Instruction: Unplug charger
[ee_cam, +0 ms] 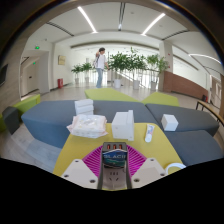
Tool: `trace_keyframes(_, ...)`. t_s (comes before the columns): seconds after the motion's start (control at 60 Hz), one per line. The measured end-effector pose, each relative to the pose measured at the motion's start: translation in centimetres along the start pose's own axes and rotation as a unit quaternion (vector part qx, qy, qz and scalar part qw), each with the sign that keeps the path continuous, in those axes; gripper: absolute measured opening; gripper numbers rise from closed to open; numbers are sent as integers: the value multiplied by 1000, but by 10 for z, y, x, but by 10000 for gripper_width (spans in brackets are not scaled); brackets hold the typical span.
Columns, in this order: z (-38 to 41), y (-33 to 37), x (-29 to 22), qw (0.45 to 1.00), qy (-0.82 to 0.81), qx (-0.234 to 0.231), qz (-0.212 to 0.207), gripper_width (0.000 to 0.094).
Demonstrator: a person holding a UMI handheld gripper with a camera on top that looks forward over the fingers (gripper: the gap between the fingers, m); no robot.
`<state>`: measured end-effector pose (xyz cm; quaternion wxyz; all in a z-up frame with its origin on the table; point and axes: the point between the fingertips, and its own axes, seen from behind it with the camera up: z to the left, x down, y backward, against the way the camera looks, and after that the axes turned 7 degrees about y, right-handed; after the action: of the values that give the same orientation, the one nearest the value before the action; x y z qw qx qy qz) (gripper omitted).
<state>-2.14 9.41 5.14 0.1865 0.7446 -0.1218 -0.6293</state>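
My gripper (113, 170) is low over a yellow table (68, 150). Between its two magenta pads sits the charger (113, 160), a small block with a dark blue label, orange marks along its top edge and a grey face with two holes below. Both pads press against its sides, so the fingers (82, 172) are shut on it. The block's lower end and whatever it is plugged into are hidden below the fingers. No cable shows.
On the table beyond the fingers are a white box (123, 124), a crumpled white bag (87, 125), a second white box (84, 106), a small white stick (149, 131) and a small white cube (169, 122). Blue-grey sofas (45, 120) surround it. A person (100, 66) stands far off by plants (130, 62).
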Motion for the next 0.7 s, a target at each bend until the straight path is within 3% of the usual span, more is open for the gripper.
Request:
trace_keyframes(0.15, -3, -2, -1, 1000, 7, -19, -3, 239)
trace_keyframes(0.333, -13, 10, -13, 999, -39, -29, 9, 238)
trace_keyframes(0.467, -34, 32, -71, 998, -9, 6, -66, 238)
trace_keyframes(0.517, -41, 50, -102, 996, -26, -3, -87, 236)
trace_keyframes(0.617, -46, 62, -115, 997, -17, -13, -77, 239)
trace_keyframes(0.7, -56, 76, -84, 999, 14, -5, -39, 252)
